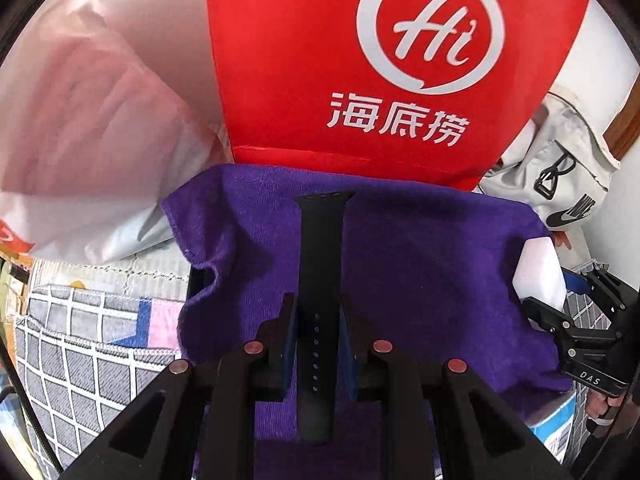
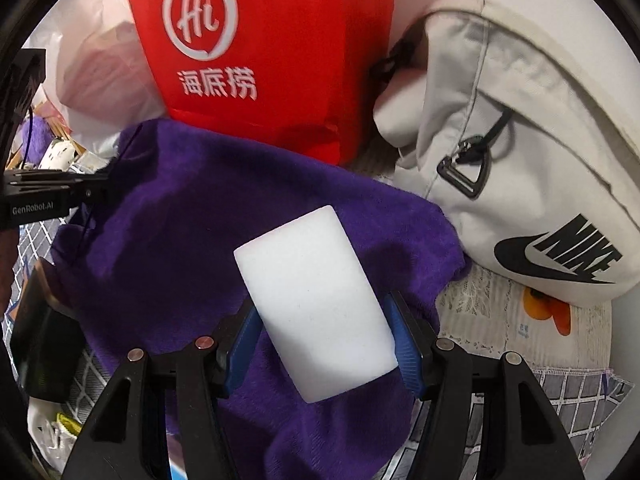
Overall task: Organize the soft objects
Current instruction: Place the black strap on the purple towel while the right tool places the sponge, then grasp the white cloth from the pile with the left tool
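Note:
A purple towel (image 1: 420,264) lies spread over the surface; it also shows in the right wrist view (image 2: 180,216). My left gripper (image 1: 318,312) is shut on a black watch strap (image 1: 322,256) that sticks forward over the towel. My right gripper (image 2: 320,324) is shut on a white sponge block (image 2: 312,300), held over the towel. In the left wrist view the sponge (image 1: 538,276) and the right gripper (image 1: 576,320) show at the towel's right edge. The left gripper's body (image 2: 40,196) shows at the left edge of the right wrist view.
A red paper bag (image 1: 360,60) with a white logo stands behind the towel, also in the right view (image 2: 256,52). A white Nike bag (image 2: 520,160) lies at the right. A white plastic bag (image 1: 88,120) sits at the left. A grey checked cloth (image 1: 80,360) covers the surface.

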The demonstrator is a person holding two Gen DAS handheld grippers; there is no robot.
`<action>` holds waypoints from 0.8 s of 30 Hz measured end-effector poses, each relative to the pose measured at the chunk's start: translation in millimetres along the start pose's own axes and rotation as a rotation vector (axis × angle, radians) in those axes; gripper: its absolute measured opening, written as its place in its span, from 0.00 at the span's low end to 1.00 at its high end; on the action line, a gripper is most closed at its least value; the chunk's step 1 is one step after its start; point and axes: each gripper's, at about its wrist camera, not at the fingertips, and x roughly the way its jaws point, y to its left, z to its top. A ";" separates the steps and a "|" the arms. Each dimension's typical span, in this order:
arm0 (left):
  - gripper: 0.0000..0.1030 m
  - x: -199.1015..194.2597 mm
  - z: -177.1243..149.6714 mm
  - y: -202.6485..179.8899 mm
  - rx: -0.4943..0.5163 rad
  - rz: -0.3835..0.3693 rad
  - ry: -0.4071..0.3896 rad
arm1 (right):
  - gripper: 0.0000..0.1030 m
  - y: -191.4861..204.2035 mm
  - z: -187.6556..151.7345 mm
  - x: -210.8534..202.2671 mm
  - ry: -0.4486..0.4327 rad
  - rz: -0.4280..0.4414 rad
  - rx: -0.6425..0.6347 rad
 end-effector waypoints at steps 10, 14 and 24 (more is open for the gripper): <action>0.18 23.6 7.1 6.8 -0.021 0.037 0.036 | 0.58 -8.4 8.3 17.3 0.027 0.018 -0.031; 0.19 29.1 7.6 7.8 -0.029 0.030 0.049 | 0.58 -9.8 12.8 24.6 0.036 0.012 -0.046; 0.43 24.2 12.8 19.8 -0.074 0.020 0.054 | 0.74 5.5 13.0 16.6 0.028 0.024 -0.058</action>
